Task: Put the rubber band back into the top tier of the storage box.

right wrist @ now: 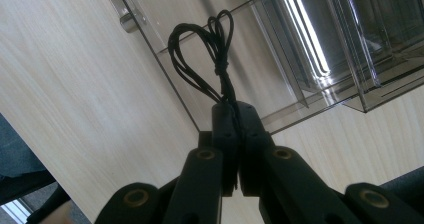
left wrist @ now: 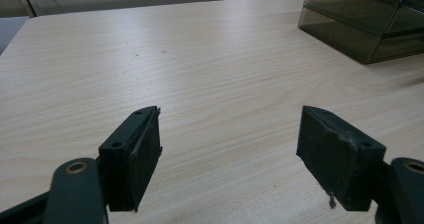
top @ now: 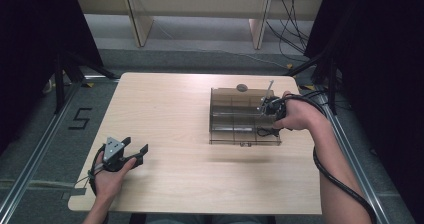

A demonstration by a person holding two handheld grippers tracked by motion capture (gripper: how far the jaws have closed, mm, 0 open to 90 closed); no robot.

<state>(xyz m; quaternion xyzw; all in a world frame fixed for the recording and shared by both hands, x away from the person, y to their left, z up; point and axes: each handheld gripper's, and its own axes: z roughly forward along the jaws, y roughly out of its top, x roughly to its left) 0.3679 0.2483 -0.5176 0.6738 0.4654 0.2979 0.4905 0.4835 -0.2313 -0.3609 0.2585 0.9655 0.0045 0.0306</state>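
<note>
Pressed together at the bottom of the right gripper view, the right gripper [right wrist: 235, 109] is pinching a black cord [right wrist: 210, 49], its loops hanging over the clear box [right wrist: 320, 49] at upper right. Low left in the high view, the left gripper [top: 137, 151] is resting spread on the table [top: 165, 109].

The left tool [left wrist: 230, 154] hangs low over the pale wooden table [left wrist: 200, 64], its two black jaws standing wide apart with bare wood between them. Well ahead of the right-hand jaw stands a smoky clear plastic organiser box [left wrist: 365, 24].
</note>
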